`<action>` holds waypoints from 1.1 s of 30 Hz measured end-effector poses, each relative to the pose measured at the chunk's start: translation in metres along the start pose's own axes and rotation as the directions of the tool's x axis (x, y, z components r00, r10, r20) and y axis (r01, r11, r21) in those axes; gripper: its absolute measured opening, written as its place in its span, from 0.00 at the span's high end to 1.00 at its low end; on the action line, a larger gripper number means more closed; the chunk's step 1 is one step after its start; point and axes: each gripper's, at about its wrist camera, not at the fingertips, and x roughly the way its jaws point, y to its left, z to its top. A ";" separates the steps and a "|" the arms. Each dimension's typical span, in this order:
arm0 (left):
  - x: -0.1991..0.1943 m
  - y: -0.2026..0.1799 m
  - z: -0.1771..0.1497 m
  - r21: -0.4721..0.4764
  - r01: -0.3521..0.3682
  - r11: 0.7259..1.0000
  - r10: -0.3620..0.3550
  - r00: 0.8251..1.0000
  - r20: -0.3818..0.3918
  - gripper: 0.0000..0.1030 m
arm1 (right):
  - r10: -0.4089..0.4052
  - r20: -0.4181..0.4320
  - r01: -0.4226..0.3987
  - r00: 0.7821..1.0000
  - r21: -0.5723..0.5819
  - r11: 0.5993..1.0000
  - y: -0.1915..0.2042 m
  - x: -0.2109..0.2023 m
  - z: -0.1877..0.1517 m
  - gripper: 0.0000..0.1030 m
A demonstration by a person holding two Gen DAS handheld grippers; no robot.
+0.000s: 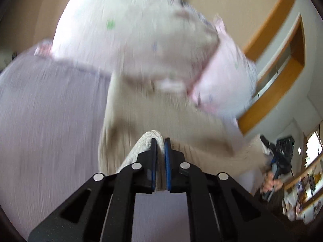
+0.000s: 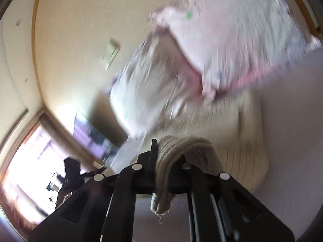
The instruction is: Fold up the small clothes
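A beige ribbed garment (image 1: 161, 117) lies stretched ahead of both grippers over a pale lilac surface (image 1: 46, 111). My left gripper (image 1: 160, 141) is shut on its ribbed hem, which bunches between the blue pads. My right gripper (image 2: 167, 143) is shut on another bunch of the same beige garment (image 2: 238, 133), with a frayed end hanging below the jaws. The other gripper and the hand holding it (image 1: 276, 161) show at the right in the left wrist view. Both views are motion-blurred.
A white and pink printed pile of cloth (image 1: 141, 40) lies beyond the beige garment, also in the right wrist view (image 2: 222, 46). Wooden-trimmed walls (image 1: 272, 46), shelves, a bright window (image 2: 30, 161) and a wall switch (image 2: 110, 53) surround the area.
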 end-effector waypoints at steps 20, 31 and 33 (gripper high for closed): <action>0.099 0.076 0.088 -0.289 -0.075 0.954 0.075 0.997 -0.013 0.44 | -0.140 0.125 0.102 0.982 0.271 0.957 -0.073 0.063 0.054 0.06; 0.112 0.062 0.019 -0.201 -0.206 0.958 0.159 0.961 -0.226 0.39 | -0.163 0.106 0.131 0.981 0.262 0.956 -0.105 0.047 0.016 0.05; 0.115 0.060 0.018 -0.223 -0.226 0.948 0.179 0.961 -0.212 0.40 | -0.155 0.119 0.123 0.981 0.241 0.963 -0.103 0.043 0.017 0.05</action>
